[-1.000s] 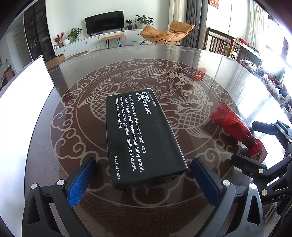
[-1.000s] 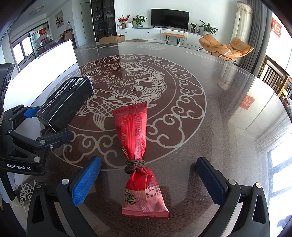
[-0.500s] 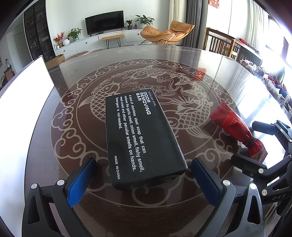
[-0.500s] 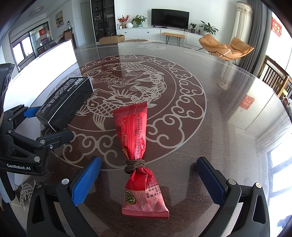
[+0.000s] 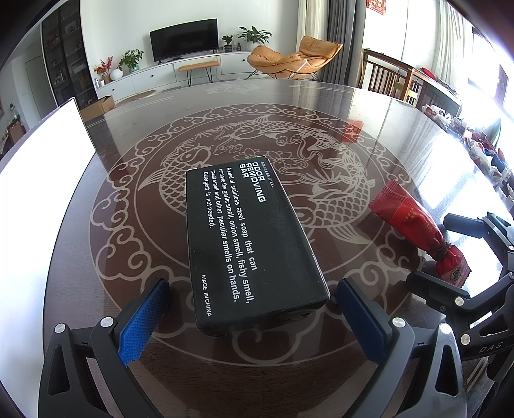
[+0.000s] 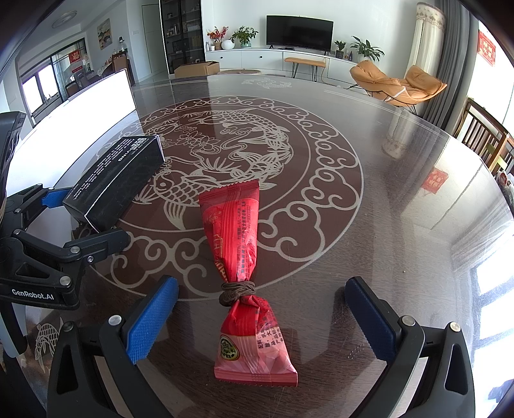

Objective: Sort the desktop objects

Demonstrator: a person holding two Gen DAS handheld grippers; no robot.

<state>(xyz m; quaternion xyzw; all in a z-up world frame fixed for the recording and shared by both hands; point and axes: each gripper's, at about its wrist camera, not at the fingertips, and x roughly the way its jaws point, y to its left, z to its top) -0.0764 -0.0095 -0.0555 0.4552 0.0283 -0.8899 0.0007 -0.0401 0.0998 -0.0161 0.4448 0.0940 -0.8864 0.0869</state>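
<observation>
- A large, dark, glossy table (image 5: 96,289) with a rounded edge carries everything. A pale fish-and-cloud design inside a ring of curling scrolls fills its middle.
- A black box (image 5: 250,244) printed with white text lies flat over the design.
- A red wrapped packet (image 6: 237,244), cinched by a brown cord (image 6: 237,291) near one end, lies to the right of the box, apart from it.
- A white sheet (image 5: 35,180) covers the table's left edge.

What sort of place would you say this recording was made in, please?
Most likely a home's open living and dining room: a flat black television on a long white cabinet, an orange lounge chair, and a dark glass-topped dining table with wooden chairs beside it.
</observation>
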